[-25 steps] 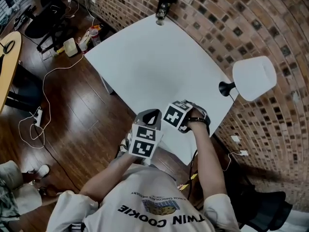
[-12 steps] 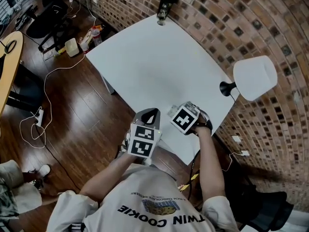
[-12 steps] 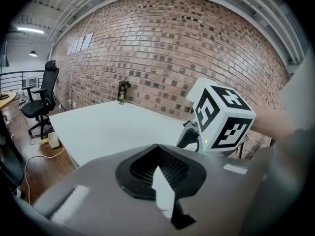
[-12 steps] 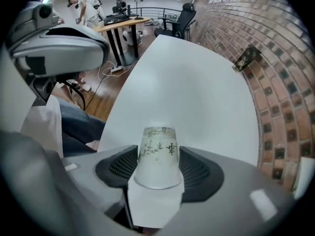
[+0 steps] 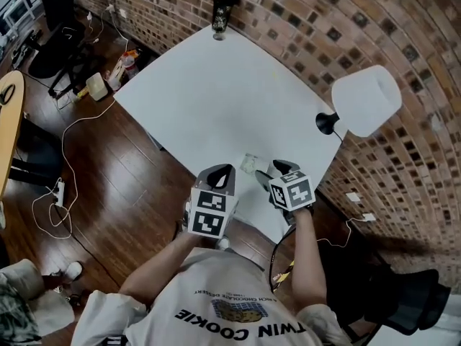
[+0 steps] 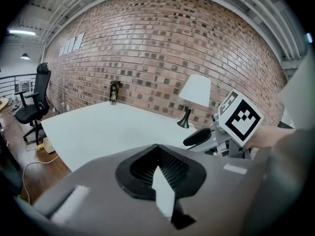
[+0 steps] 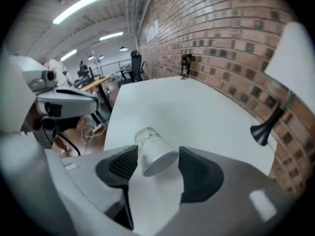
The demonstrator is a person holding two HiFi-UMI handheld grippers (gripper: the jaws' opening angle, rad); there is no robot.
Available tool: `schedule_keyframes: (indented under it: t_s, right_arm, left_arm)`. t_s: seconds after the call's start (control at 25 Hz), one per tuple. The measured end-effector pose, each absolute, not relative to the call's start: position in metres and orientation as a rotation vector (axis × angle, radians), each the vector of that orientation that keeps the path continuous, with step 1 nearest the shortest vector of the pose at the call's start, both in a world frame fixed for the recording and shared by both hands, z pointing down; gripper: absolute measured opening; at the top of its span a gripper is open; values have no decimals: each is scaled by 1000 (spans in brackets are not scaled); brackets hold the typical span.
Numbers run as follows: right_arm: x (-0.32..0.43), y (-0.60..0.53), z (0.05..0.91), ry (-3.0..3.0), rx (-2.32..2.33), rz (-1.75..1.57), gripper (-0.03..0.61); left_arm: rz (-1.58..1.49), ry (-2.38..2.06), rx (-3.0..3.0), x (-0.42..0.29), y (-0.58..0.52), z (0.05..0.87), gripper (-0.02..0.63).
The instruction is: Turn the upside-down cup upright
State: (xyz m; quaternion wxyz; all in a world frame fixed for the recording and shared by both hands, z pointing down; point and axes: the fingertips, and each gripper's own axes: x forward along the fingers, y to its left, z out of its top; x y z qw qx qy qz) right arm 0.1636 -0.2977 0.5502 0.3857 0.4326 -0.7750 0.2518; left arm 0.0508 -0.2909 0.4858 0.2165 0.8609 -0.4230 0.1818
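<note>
A small white paper cup [image 7: 153, 151] sits tilted between my right gripper's [image 7: 156, 167] jaws, narrow base pointing away and wide end facing the camera. Both pads touch its sides, so the gripper is shut on it. In the head view the cup [image 5: 249, 163] shows just past the right gripper [image 5: 270, 174], over the white table's [image 5: 216, 92] near edge. My left gripper [image 5: 222, 171] hovers beside it at the table's front, shut with nothing between its pads [image 6: 157, 154]. The left gripper view shows a right fingertip [image 6: 199, 136], and the cup is hidden there.
A white-shaded lamp [image 5: 364, 110] with a black base stands at the table's right edge by the brick wall. A dark bottle [image 5: 222, 13] stands at the far corner. Cables [image 5: 65, 157] and an office chair [image 5: 54, 20] are on the wooden floor to the left.
My right gripper has drawn back and to the right toward the table's near edge, and the cup now shows at its tips. The left gripper has barely moved.
</note>
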Motion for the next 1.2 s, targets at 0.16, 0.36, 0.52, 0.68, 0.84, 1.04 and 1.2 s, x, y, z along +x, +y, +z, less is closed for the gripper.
schedule_keyframes:
  t_s: [0.16, 0.36, 0.52, 0.68, 0.84, 1.04, 1.2]
  right_arm:
    - [172, -289, 551, -2104, 1264, 879, 196]
    - [169, -287, 560, -2239, 1326, 1206, 102]
    - [163, -285, 557, -2325, 1299, 1310, 25]
    - [154, -283, 547, -2358, 1220, 1235, 12]
    - [146, -272, 538, -2276, 1051, 1089, 12]
    - [147, -260, 537, -2041, 800, 695, 12]
    - [153, -253, 543, -1865, 648, 432, 12]
  left_arm:
    - [520, -1164, 2401, 56, -289, 484, 3]
    - [539, -1161, 2406, 59, -286, 484, 3]
    - [549, -1172, 2401, 55, -284, 484, 3]
    - [544, -1185, 2394, 53, -283, 484, 3]
    - [533, -1190, 2394, 53, -281, 482, 3]
    - [517, -1196, 2390, 54, -279, 481, 3]
    - [499, -1195, 2387, 56, -276, 481, 3]
